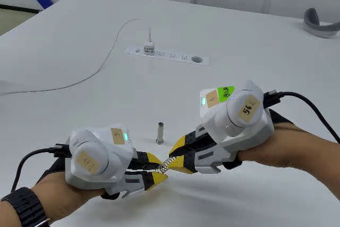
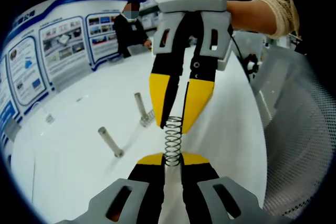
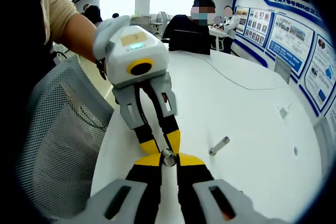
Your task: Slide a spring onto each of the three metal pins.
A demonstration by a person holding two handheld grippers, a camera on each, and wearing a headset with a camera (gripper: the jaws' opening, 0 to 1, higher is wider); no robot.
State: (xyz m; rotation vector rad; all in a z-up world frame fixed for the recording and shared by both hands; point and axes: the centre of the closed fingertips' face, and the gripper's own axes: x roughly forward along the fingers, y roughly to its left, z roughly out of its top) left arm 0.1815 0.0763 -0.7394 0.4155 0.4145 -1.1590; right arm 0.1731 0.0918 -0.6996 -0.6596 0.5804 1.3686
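Observation:
A small steel spring [image 1: 164, 166] hangs level above the white table [image 1: 223, 35], stretched between my two grippers. My left gripper [image 1: 159, 170] is shut on its near end and my right gripper [image 1: 173, 159] on the other end, yellow tips facing each other. In the left gripper view the spring [image 2: 172, 139] runs from my own jaws [image 2: 171, 160] up into the right gripper [image 2: 176, 120]. One metal pin [image 1: 159, 133] stands upright just behind the spring. The left gripper view shows two pins, one bare [image 2: 110, 141] and one [image 2: 140, 107] with a coil at its foot.
A white power strip [image 1: 167, 55] with a plugged adapter [image 1: 149, 46] and a thin cable [image 1: 101, 67] lies at mid-table. A grey curved object [image 1: 319, 22] sits at the far right edge. A mesh chair [image 2: 294, 129] stands beside the table; people sit behind.

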